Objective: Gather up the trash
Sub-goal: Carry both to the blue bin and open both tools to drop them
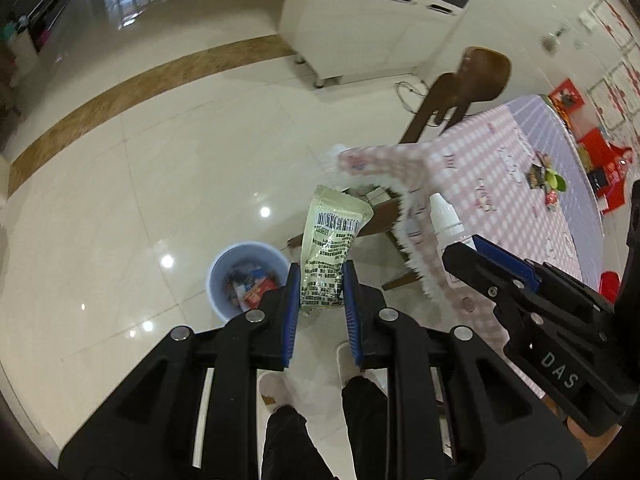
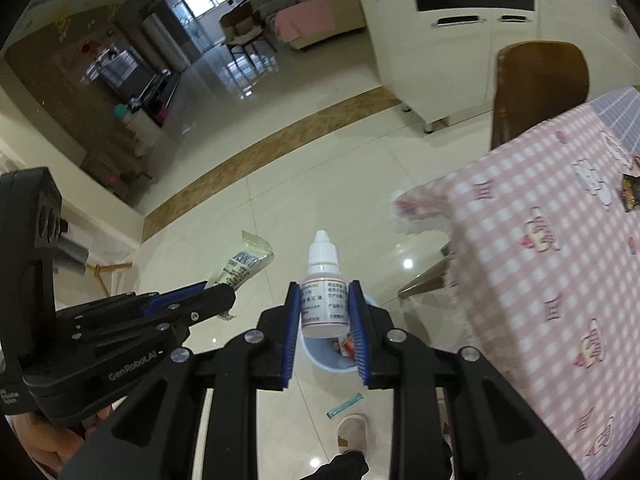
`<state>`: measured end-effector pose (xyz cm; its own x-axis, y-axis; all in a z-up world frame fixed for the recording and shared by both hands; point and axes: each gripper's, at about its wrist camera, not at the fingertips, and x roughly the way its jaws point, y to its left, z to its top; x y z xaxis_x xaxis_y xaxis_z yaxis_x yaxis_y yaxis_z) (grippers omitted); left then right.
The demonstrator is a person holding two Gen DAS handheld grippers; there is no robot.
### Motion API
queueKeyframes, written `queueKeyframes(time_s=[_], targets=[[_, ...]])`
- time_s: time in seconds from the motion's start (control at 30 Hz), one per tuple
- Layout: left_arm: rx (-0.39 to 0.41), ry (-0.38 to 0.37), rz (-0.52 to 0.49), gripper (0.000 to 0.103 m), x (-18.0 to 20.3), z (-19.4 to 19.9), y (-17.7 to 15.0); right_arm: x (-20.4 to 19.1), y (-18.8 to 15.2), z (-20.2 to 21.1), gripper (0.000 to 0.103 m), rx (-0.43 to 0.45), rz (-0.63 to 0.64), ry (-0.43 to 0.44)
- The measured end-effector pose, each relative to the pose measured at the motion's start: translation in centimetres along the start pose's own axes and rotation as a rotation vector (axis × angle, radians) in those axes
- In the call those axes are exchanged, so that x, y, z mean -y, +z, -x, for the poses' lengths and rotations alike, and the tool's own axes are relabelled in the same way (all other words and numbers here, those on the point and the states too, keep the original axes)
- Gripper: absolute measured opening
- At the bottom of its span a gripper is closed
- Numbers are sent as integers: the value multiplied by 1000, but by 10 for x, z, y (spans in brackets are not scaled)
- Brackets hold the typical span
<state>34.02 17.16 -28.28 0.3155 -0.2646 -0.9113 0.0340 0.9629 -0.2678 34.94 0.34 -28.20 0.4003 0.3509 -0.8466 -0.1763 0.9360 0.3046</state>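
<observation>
bin [image 1: 224,276] below, table [image 1: 560,168] beside

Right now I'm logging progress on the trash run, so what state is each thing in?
Left gripper: shut on the snack wrapper.
Snack wrapper: crumpled, held above the floor.
Right gripper: shut on the dropper bottle.
Dropper bottle: capped, upright between the jaws.
Trash bin: open, partly filled with wrappers.
Teal scrap: lying on the floor.
</observation>
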Motion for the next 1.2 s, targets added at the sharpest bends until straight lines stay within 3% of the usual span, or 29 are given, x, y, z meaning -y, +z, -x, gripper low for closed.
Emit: queueKeyframes(time_s=[0.3, 0.8, 0.87, 0.9, 0.93, 1.2], targets=[[-58, -3, 94, 21, -36, -5, -1, -27, -4, -15, 24, -38, 14, -4], [-61, 5, 114, 22, -44, -8, 4, -28, -1, -32, 24, -57, 9, -2], [-67, 6, 122, 31, -44, -9, 5, -30, -1, -33, 24, -60, 9, 0], [-64, 9, 125, 56, -43, -9, 5, -30, -1, -34, 24, -61, 9, 1], [-51, 12, 125, 66, -43, -7, 5, -32, 0, -35, 24, -63, 10, 1], [-36, 25, 123, 66, -48, -5, 6, -32, 1, -39, 24, -72, 16, 4]])
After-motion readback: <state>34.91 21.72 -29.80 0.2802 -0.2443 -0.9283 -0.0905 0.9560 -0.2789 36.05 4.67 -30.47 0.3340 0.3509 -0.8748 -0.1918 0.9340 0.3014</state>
